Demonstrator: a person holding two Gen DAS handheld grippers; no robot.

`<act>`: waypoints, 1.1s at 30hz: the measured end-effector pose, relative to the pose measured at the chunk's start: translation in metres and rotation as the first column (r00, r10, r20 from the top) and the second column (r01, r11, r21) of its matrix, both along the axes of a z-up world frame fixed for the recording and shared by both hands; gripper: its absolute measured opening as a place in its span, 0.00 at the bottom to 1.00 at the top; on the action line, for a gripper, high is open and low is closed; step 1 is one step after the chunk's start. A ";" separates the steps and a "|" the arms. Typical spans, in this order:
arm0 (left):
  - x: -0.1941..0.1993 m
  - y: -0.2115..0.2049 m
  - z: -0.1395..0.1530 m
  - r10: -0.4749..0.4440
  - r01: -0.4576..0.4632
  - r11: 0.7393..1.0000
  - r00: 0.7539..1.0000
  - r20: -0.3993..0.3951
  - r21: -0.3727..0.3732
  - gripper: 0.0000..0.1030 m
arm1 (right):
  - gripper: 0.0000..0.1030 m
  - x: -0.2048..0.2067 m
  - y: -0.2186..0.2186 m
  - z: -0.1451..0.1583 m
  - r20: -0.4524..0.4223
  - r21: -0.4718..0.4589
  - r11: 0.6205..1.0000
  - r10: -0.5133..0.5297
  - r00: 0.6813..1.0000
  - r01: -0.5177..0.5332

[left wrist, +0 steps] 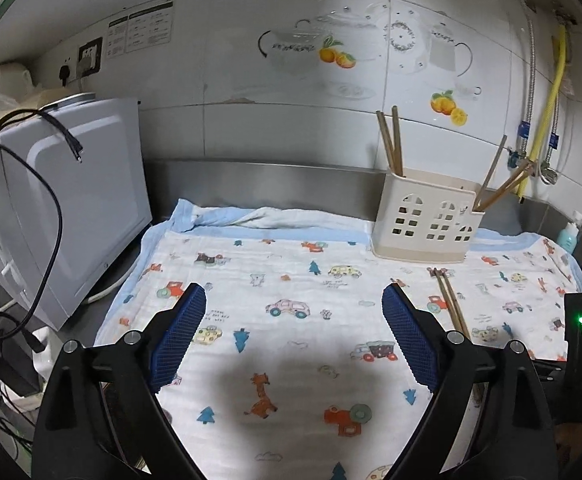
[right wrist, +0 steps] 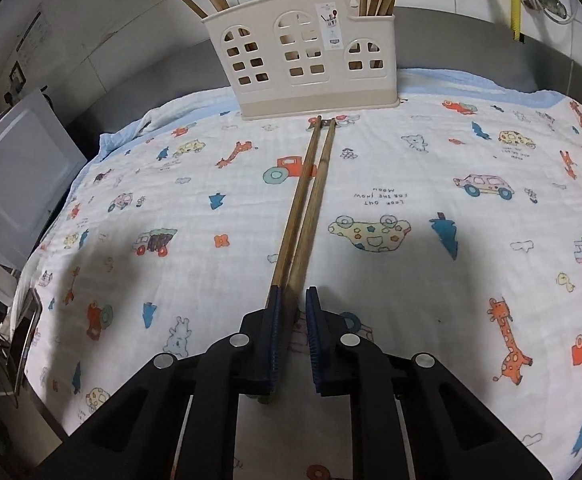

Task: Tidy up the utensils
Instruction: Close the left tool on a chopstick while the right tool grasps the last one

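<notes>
Two chopsticks (right wrist: 307, 200) lie on the counter's cloth, near ends clamped in your right tongs (right wrist: 293, 300) while your left tongs (left wrist: 293, 312) gape empty, so lift and tip them into the holder (right wrist: 303, 56) ahead.

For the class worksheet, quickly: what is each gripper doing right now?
Left gripper: open, holding nothing.
Right gripper: nearly closed around the two chopsticks lying on the cloth; a firm grip cannot be told.

Left wrist view: low over the printed cloth (left wrist: 291, 264), facing the tiled wall; utensil holder (left wrist: 423, 220) at two o'clock, near. Right wrist view: steeper, closer; holder (right wrist: 303, 60) at twelve o'clock. Shared: cloth, holder, wall.
</notes>
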State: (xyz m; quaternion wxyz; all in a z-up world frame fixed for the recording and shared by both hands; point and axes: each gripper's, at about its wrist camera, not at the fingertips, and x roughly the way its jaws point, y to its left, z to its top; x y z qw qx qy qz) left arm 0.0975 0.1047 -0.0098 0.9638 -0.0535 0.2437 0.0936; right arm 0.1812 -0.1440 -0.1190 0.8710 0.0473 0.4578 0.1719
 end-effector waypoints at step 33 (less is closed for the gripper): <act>0.029 -0.096 -0.064 -0.242 0.206 0.957 0.954 -0.178 -0.202 0.75 | 0.07 -0.021 -0.045 -0.003 0.050 -0.004 1.000 -0.028 0.998 0.028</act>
